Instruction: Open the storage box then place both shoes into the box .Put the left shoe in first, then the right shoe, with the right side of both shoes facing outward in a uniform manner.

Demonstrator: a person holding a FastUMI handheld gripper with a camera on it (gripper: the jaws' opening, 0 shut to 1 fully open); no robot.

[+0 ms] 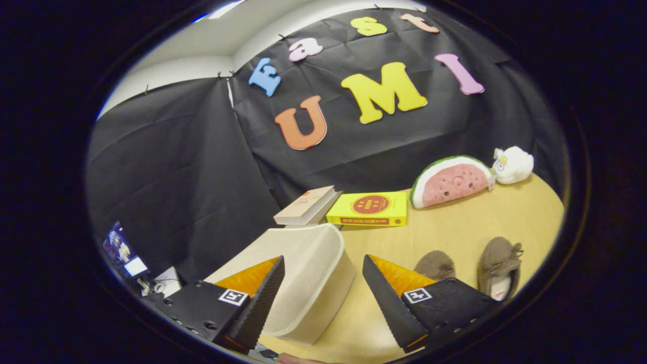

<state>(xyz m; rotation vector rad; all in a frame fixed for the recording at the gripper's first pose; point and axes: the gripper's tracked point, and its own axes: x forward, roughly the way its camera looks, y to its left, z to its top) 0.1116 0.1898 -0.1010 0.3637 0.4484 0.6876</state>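
Observation:
A cream fabric storage box (308, 273) with its lid down stands on the wooden table (455, 227), partly between my fingers and behind the left one. My gripper (323, 268) is open, fingers wide apart above the table, touching nothing. Two brown shoes lie to the right of the right finger (391, 298): one (435, 264) just beyond its tip, partly hidden by it, and one (500, 265) further right, its opening showing a pale insole.
Beyond the box lie a tan book (307, 205) and a yellow book (371, 208). A watermelon-slice plush (450, 182) and a white plush toy (513, 164) sit at the back right by the black cloth wall. Some equipment with a screen (124, 253) sits low on the left.

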